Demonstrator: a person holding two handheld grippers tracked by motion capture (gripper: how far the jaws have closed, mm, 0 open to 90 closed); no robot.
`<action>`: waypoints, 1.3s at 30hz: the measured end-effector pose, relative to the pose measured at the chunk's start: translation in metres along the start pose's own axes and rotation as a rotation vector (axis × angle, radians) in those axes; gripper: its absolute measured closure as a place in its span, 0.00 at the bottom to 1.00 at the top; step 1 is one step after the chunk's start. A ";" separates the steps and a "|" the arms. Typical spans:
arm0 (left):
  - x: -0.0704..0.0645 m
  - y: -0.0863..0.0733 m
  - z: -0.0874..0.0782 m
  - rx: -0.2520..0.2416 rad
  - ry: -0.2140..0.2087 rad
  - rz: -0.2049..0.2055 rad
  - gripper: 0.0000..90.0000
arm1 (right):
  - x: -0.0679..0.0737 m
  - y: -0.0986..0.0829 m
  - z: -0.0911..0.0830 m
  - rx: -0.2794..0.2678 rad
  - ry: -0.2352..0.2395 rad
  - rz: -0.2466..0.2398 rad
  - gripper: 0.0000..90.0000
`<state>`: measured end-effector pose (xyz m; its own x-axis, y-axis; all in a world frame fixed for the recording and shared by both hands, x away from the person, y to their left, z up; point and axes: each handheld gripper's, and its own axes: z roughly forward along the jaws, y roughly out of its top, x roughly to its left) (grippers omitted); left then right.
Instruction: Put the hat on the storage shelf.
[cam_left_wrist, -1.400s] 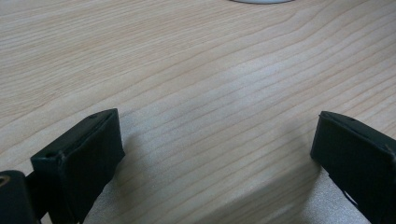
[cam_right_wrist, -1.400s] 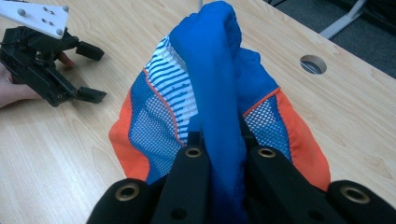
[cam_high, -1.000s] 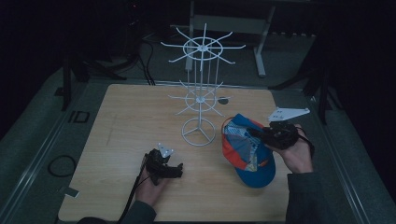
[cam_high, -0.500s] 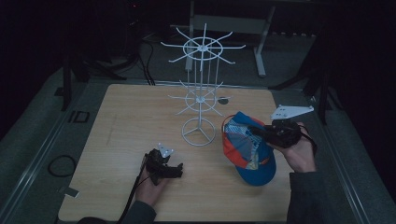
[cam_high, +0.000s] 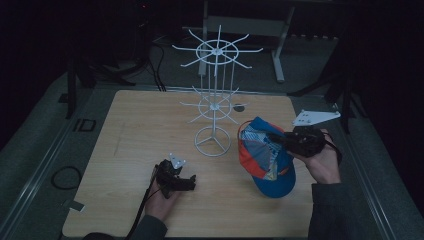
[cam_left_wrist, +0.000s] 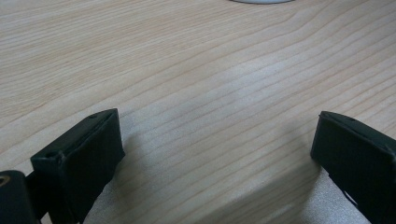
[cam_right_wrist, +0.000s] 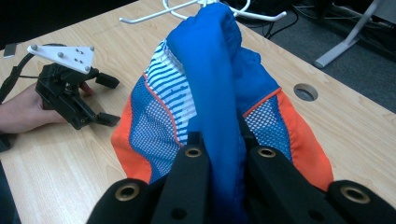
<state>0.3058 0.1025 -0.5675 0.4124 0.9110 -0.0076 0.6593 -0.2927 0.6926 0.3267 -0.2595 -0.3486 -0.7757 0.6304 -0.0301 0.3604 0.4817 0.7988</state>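
A blue and orange cap (cam_high: 266, 161) with mesh panels hangs at the table's right side, its lower edge close to the wood. My right gripper (cam_high: 275, 138) is shut on the cap's blue fabric (cam_right_wrist: 219, 84), which is pinched between its jaws (cam_right_wrist: 219, 140). A white wire rack (cam_high: 215, 100) with spoke arms stands mid-table, just left of the cap. My left gripper (cam_high: 190, 182) rests low near the front edge, open, nothing between its jaws (cam_left_wrist: 219, 144). The right gripper view shows it too, the left gripper (cam_right_wrist: 108, 100), held by a hand.
The wooden table (cam_high: 135, 130) has a round cable hole (cam_right_wrist: 306, 92) behind the cap. The rack's ring base (cam_high: 212, 141) stands between the two grippers, and its edge (cam_left_wrist: 261, 1) lies just ahead of my left jaws. A desk leg (cam_high: 277, 50) stands beyond the table.
My right gripper has drifted slightly right and up with the cap still pinched. The left gripper has stayed where it was, open.
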 end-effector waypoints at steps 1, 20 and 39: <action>0.000 0.000 0.000 0.000 0.000 0.000 0.03 | 0.000 0.000 0.000 -0.001 0.000 0.000 0.99; 0.000 0.000 0.000 0.000 0.000 0.000 0.03 | -0.001 0.011 -0.012 -0.035 -0.004 -0.008 0.99; 0.000 0.000 0.000 0.000 0.000 0.000 0.03 | -0.003 0.020 -0.022 -0.069 0.007 -0.009 0.99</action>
<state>0.3057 0.1025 -0.5675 0.4124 0.9110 -0.0077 0.6595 -0.2926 0.6924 0.3252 -0.2654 -0.3192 -0.7825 0.6218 -0.0332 0.3170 0.4436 0.8383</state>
